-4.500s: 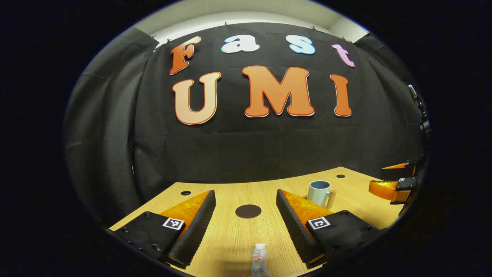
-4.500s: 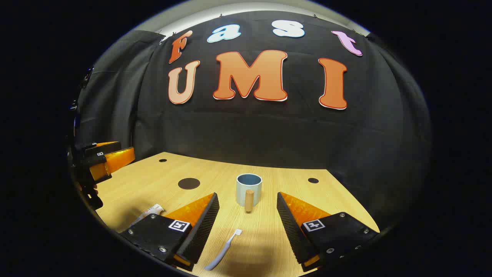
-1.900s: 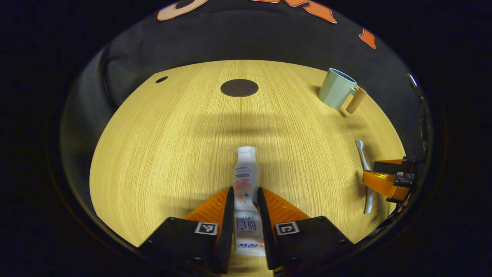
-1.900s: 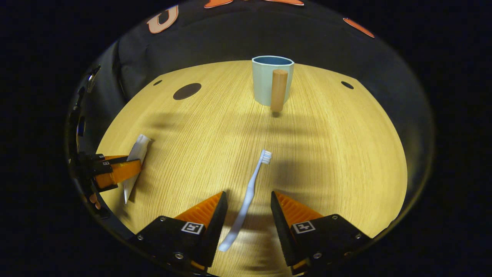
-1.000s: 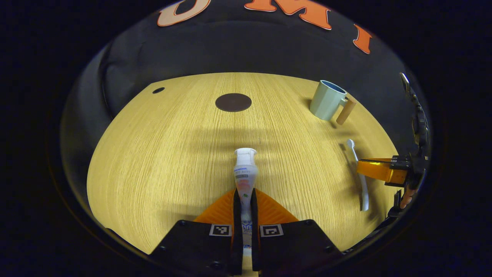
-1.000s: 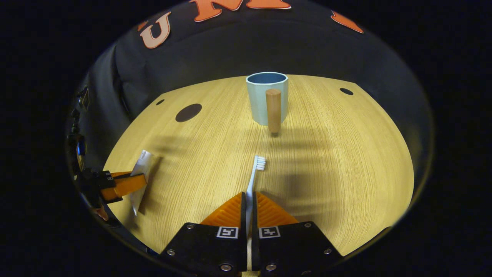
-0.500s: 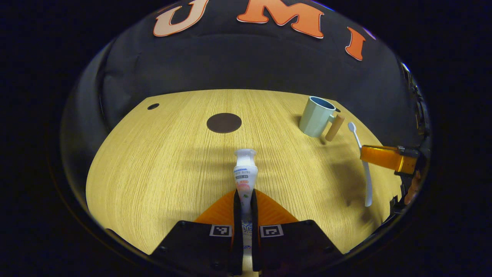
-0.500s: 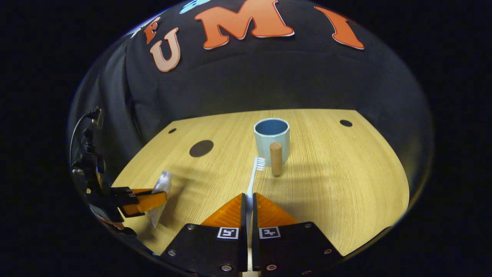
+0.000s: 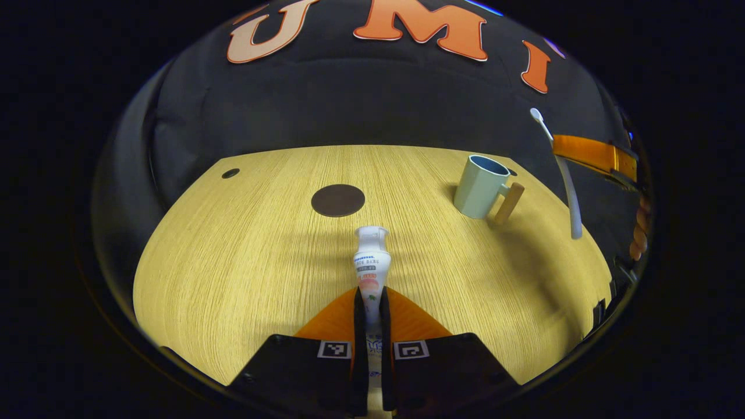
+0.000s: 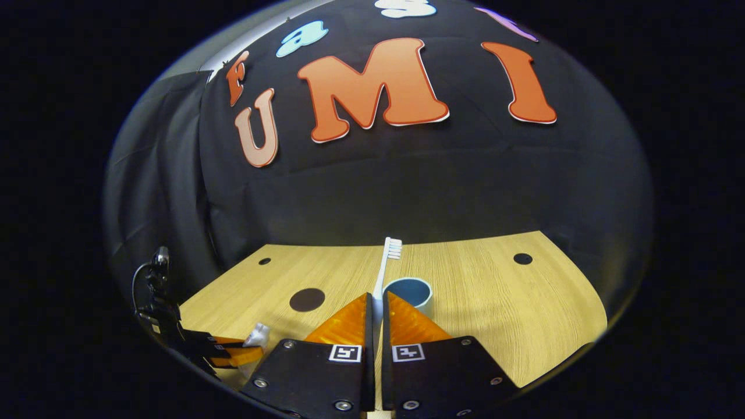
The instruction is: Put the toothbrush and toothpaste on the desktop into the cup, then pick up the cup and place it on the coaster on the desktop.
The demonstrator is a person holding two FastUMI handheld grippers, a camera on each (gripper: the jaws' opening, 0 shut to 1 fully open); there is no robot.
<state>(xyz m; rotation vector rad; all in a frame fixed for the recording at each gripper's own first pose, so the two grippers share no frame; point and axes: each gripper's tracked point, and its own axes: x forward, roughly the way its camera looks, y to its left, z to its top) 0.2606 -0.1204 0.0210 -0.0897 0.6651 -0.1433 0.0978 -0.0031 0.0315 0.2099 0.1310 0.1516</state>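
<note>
1. 2 grippers are each clamped on a load: the left gripper point(image 9: 369, 302) pinches the toothpaste point(image 9: 370, 265) near its flat tail, and the right gripper point(image 10: 376, 305) pinches the toothbrush point(image 10: 389, 261) low on its handle.
2. Toothpaste probably handles as a light, soft tube that squashes, so holding the crimped end suits it, cap forward.
3. Toothbrush looks light, stiff and thin; it could pivot between the pads.
4. The cup point(image 9: 481, 186) stands on the desktop point(image 9: 244, 256), well apart from the coaster point(image 9: 338, 200).
5. Against 0.5 s ago, the brush has risen well above the cup; the tube has barely moved.
</note>
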